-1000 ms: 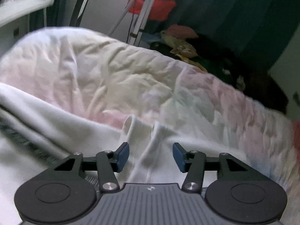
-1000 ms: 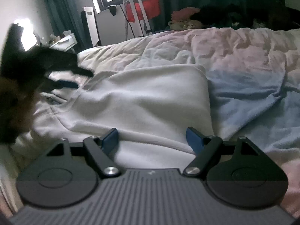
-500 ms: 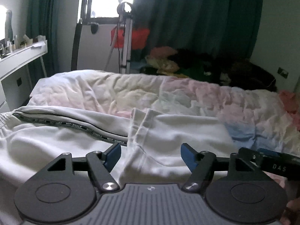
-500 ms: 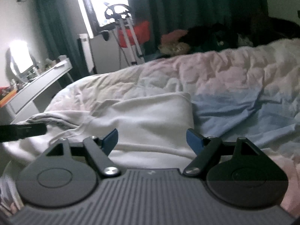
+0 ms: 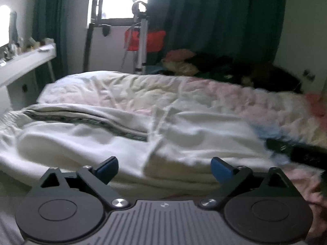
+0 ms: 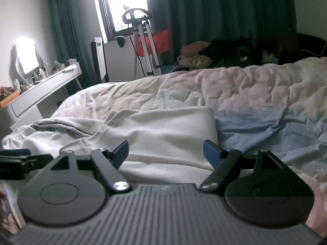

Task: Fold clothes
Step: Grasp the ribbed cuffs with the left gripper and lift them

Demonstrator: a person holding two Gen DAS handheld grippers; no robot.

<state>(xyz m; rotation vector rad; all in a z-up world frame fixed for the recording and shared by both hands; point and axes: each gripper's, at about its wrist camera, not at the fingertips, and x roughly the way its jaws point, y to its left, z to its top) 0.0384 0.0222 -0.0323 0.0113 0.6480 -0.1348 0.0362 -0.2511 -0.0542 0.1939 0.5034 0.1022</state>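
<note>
White trousers with a dark patterned side stripe lie folded on the bed; the folded leg part lies to the right of the waist part. They also show in the right wrist view. My left gripper is open and empty, just in front of the near fold edge. My right gripper is open and empty, hovering at the garment's near edge. Each gripper shows at the edge of the other's view: the right one, the left one.
The bed has a rumpled pastel duvet, pink, blue and cream. A white desk with small items stands at the left. A tripod stand, a red item and a pile of clothes sit beyond the bed by dark green curtains.
Both grippers have pulled back and risen from the trousers. My left gripper has opened wider and let go of the cloth. The folded leg now lies flat.
</note>
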